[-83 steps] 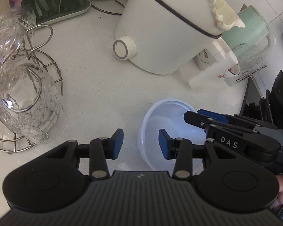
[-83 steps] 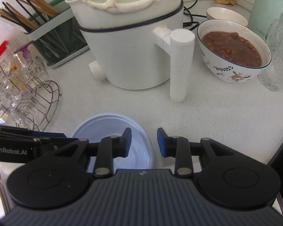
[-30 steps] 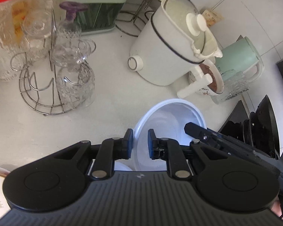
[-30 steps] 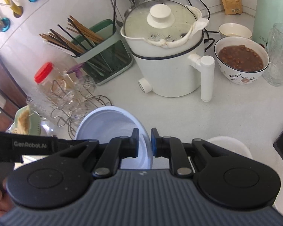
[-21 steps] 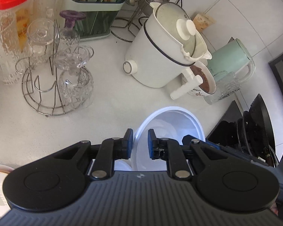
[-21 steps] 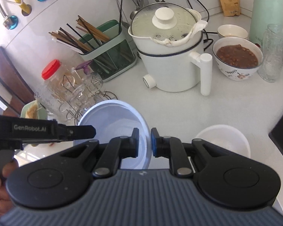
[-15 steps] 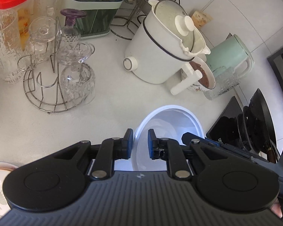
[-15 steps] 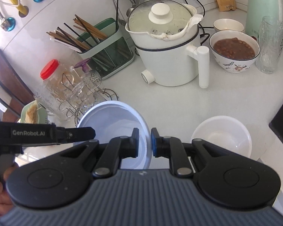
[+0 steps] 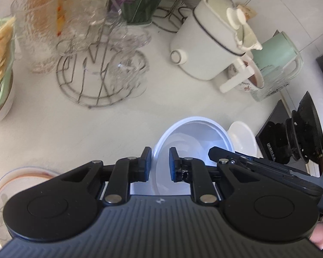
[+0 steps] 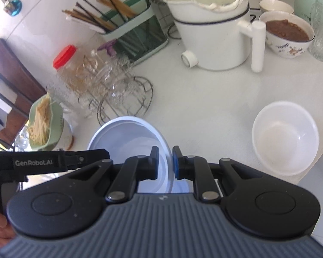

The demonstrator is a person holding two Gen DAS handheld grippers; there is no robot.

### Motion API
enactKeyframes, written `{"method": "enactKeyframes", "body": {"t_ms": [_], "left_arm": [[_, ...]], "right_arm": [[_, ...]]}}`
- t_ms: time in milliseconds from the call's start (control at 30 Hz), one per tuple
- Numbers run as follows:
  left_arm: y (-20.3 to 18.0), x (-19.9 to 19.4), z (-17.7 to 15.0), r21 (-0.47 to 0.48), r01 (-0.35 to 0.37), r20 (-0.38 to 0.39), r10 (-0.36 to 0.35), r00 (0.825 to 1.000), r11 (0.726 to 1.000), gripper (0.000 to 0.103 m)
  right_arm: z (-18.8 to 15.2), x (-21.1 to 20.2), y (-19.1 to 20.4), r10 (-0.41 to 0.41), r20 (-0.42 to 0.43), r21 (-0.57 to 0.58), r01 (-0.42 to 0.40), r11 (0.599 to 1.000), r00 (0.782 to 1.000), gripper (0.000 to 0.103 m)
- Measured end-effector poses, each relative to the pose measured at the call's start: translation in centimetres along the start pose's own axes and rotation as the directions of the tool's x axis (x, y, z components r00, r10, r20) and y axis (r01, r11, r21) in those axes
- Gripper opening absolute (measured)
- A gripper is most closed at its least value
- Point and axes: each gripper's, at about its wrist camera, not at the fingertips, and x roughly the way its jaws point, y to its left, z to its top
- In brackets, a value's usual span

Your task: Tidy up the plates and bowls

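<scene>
Both-handed carry: left gripper (image 9: pixel 159 163) and right gripper (image 10: pixel 164 163) each pinch opposite sides of the pale blue bowl's (image 10: pixel 127 137) rim, bowl held above the white counter (image 10: pixel 204 107). Empty white bowl (image 10: pixel 285 137) sits on the counter at 3 o'clock of it. Wire glass rack (image 10: pixel 122 94) at 12 o'clock.

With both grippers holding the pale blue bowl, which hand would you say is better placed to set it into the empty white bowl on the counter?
Right, probably. The white bowl lies just off the right gripper, on its side of the blue bowl. From the left gripper it sits beyond the held bowl, with the right gripper in between.
</scene>
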Motion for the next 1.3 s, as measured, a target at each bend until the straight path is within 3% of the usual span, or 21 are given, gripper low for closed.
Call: {"method": "enactKeyframes", "body": {"t_ms": [300,533,667,800,900,1300], "left_arm": [[1.1,1.9,-1.8,0.038,-0.018,-0.084,0.022,0.996,0.999,0.018],[0.5,2.4,-2.0,0.070,-0.022,-0.093,0.029,0.995,0.997,0.019],[0.5,2.2,-1.9,0.065,-0.021,-0.102,0.028,0.994,0.998,0.033],[0.7,1.3,-1.7,0.063,-0.015,-0.077,0.019,0.997,0.998,0.043],[0.8,0.6,-1.4,0.046,0.003,-0.072,0.001,0.997,0.999,0.044],[-1.8,-4.8,-0.5,0.147,0.029,0.049,-0.037,0.998,0.989,0.044]], "right_arm": [[-1.6,2.3,-0.1,-0.037,-0.101,0.055,0.043,0.998,0.994,0.018],[-1.8,2.2,-0.2,-0.070,-0.090,0.071,0.076,0.995,0.994,0.018],[-1.7,2.6,-0.2,-0.064,-0.110,0.074,0.072,0.995,0.992,0.018],[-1.5,2.2,0.4,-0.062,-0.099,0.052,0.068,0.996,0.993,0.021],[-1.2,1.7,0.6,-0.073,-0.086,0.042,0.077,0.996,0.994,0.044],[-0.1,-2.7,1.7,-0.092,0.028,0.028,0.092,0.995,0.995,0.044]]}}
